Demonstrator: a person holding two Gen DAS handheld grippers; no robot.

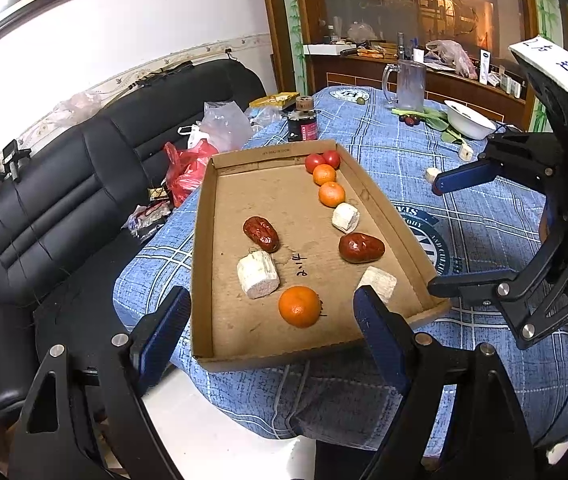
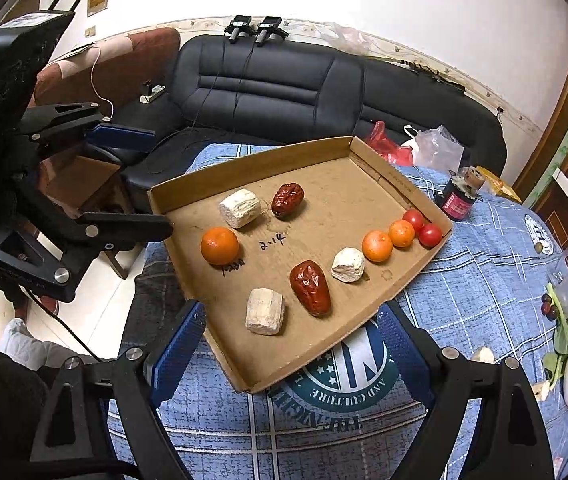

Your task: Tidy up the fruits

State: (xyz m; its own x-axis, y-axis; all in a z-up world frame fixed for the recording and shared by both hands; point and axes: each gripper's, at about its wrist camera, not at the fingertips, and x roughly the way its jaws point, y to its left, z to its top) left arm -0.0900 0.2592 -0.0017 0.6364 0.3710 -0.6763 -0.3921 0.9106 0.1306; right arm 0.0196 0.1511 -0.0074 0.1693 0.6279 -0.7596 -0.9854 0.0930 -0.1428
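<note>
A shallow cardboard tray lies on the blue checked tablecloth. In it are three oranges, one near the front, two red dates, two tomatoes and three pale chunks. My left gripper is open and empty, above the tray's near end around the front orange. My right gripper is open and empty at the tray's side; it also shows in the left wrist view.
A black sofa stands beside the table with red and clear plastic bags. On the table are a dark jar, a glass mug, a white bowl, greens and loose pale chunks.
</note>
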